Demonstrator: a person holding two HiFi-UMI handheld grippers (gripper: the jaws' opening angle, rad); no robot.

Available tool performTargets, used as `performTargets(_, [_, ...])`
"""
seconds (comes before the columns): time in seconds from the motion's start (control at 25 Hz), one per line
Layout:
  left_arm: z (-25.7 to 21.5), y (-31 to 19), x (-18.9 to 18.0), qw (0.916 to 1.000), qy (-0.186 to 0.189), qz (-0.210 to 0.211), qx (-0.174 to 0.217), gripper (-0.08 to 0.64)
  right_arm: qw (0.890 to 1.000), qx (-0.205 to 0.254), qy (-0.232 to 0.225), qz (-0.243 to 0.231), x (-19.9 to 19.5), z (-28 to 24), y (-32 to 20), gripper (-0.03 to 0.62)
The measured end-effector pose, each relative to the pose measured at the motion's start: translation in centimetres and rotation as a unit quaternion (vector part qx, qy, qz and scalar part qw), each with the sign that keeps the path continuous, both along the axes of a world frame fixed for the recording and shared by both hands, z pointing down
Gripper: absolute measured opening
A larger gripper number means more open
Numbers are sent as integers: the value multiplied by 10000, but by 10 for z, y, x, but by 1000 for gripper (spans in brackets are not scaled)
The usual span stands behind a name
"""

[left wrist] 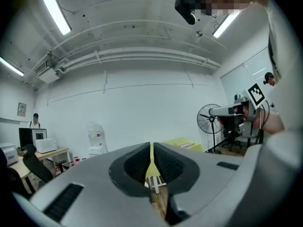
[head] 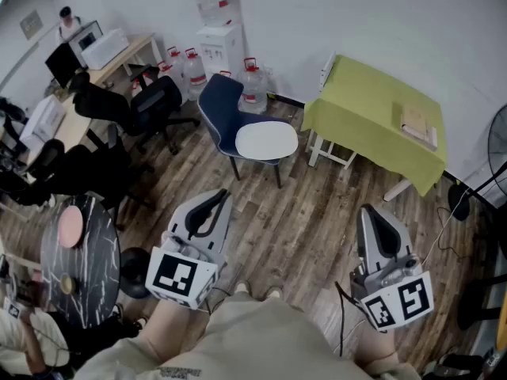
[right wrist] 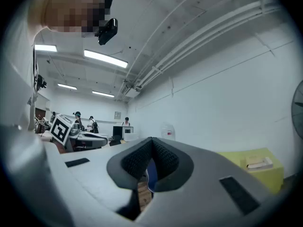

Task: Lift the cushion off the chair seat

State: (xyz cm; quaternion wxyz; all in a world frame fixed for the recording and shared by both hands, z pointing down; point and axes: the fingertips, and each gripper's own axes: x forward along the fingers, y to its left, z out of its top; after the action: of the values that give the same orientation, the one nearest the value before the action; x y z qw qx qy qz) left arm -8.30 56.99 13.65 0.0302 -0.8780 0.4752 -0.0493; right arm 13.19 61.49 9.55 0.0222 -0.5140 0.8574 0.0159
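Jaws on the left gripper [head: 223, 194] and the right gripper [head: 367, 210] are pressed together, with nothing between them. Both of the two grippers are held level, side by side over the wooden floor [head: 317, 228], pointing forward. One white cushion [head: 267, 141] lies on the seat of one blue chair [head: 217, 101], well ahead of them. One green-clothed table [head: 368, 117] stands beside the chair.

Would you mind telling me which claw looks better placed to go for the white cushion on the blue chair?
Probably the left. In the head view the left claw sits nearer the cushion on the chair than the right claw does. Both are shut and well short of it.
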Motion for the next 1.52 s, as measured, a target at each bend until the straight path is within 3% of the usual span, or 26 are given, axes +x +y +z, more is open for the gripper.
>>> performTargets(0.56, [6,5,22,9999,-63,35,-153,37,9999,-83,-108,-86,22,7,3,21])
performTargets(0.72, [0,7,17,9997,57,-194,132,38,9998,79,-206,-28,28,4,5,23])
performTargets(0.76, [-2,6,12,9993,96,-299,207,85,9996,147,-224,0,28,2,6,52])
performTargets(0.8, [-3,5,9,9989,150,-379,232,201,9996,188,-220,33,29,0,6,168])
performTargets(0.84, [-3,4,6,9986,217,-434,221,238,9996,204,-198,85,30,-1,5,244])
performTargets(1.12, [3,-14,-2,9982,240,-521,156,244,9993,72,-140,337,38,12,-15,256])
performTargets(1.52, [29,-77,-3,9991,127,-381,-144,244,9991,-278,-48,325,30,37,-81,259])
